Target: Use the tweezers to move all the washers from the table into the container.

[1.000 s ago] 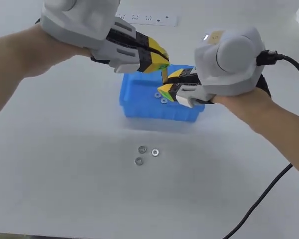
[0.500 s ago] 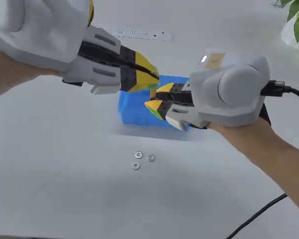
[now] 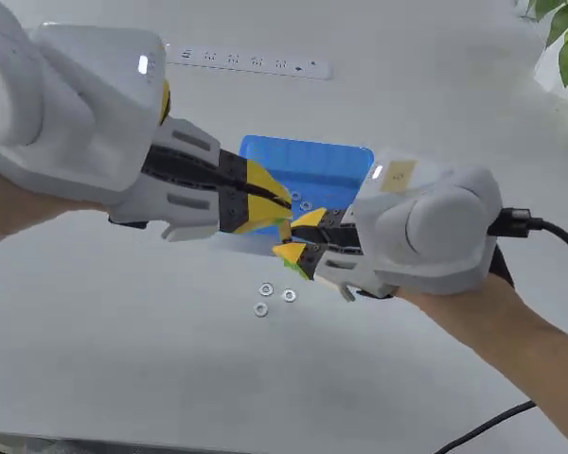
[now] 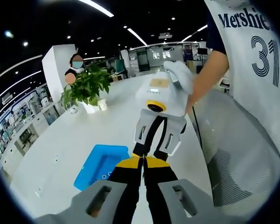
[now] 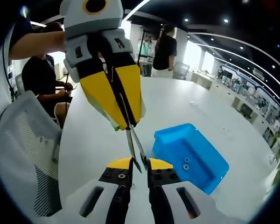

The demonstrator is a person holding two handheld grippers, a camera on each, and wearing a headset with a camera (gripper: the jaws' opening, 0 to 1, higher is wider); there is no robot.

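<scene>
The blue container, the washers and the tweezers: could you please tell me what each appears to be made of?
The container looks like moulded plastic: uniform bright blue, smooth, with a soft sheen. The washers look like bare metal: silvery grey rings that glint. The tweezers seem to be metal too, with thin silvery blades, though they are too slim to be sure.

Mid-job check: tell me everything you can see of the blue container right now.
The blue container is an open-topped rectangular bin, plastic by its look, standing level on the white table. At least two washers lie on its floor. In the head view the left gripper and right gripper hide its near wall; neither visibly touches it. Three loose washers lie on the table before it, apart from it.
</scene>
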